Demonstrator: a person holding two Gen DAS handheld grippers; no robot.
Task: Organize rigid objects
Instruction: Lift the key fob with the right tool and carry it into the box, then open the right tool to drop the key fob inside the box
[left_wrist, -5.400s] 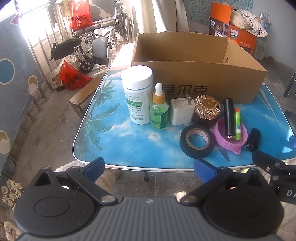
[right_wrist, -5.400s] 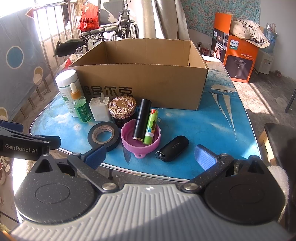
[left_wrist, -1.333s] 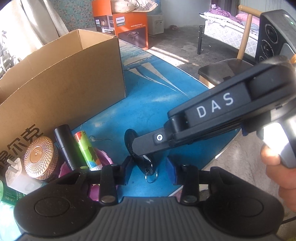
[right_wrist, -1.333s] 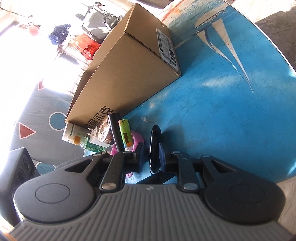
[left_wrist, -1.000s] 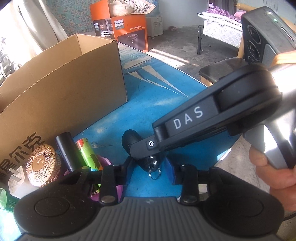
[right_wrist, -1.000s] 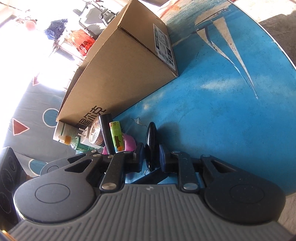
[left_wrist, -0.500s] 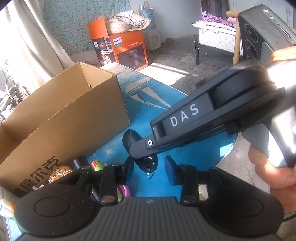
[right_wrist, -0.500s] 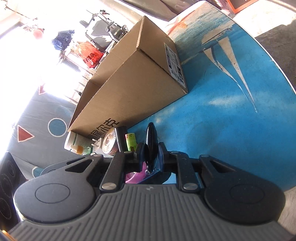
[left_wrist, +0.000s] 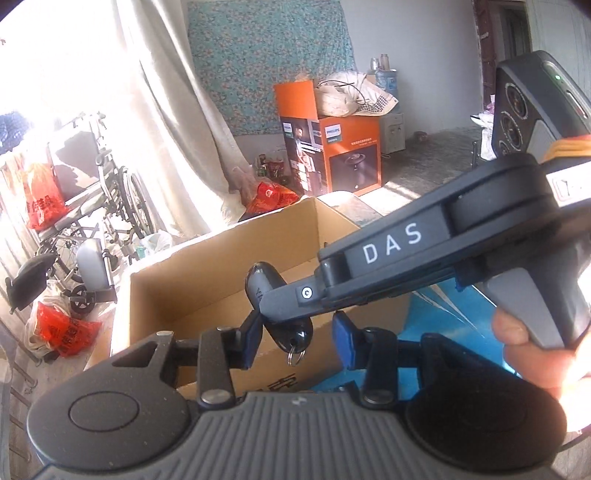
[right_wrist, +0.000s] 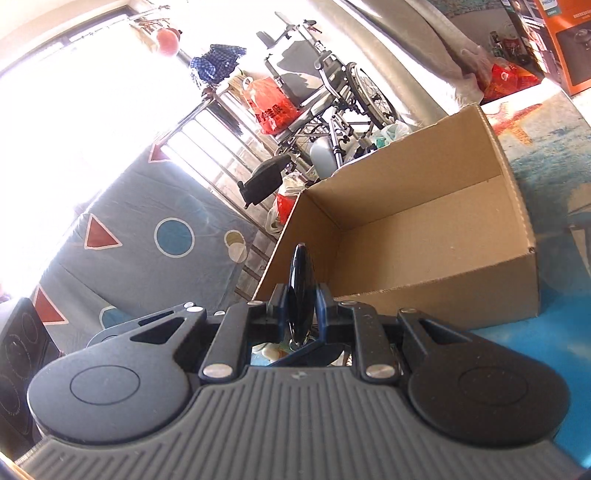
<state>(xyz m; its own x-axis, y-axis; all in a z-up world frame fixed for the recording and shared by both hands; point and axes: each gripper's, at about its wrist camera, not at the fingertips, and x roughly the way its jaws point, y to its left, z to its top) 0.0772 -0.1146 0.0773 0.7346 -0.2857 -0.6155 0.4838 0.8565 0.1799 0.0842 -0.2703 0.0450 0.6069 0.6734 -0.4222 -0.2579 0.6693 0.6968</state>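
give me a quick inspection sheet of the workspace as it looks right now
surface: blue printed table.
job's things: black key fob held over open cardboard box; none seen inside.
clutter: nothing clear on the table.
grippers: right gripper shut on the fob; left gripper jaws opening, fob between them, pads apart from it.
cables: nothing seen.
surroundings: wheelchair, red bags, orange carton, curtain.

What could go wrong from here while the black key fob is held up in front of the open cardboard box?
The right gripper pinches the black key fob by its thin edges, so it could twist free. The opening left gripper flanks it and might knock it. Released early, it could miss the brown cardboard box.
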